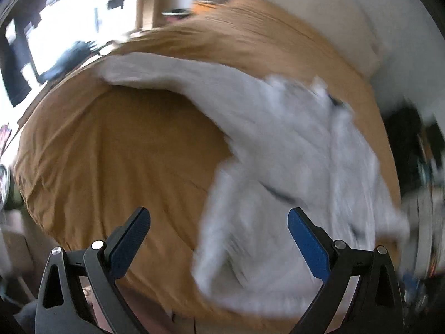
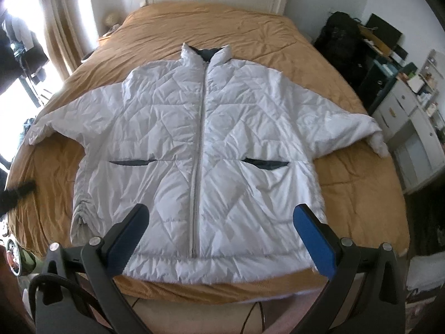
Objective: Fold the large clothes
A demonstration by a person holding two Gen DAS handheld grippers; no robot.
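Daylight floods both views from a window (image 2: 16,64) on the left, blown out to pure white glare, while the room stays evenly bright with only soft shadows in the folds of the white jacket (image 2: 200,150). The left wrist view is heavily motion-blurred, smearing the jacket (image 1: 278,153) and the bed (image 1: 125,150), whereas the right wrist view is sharp. Both show strong fisheye bending and dark corners

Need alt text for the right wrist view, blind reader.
A white quilted jacket lies flat, front up and zipped, sleeves spread, on a mustard-covered bed. The open right gripper hovers above its hem, holding nothing.
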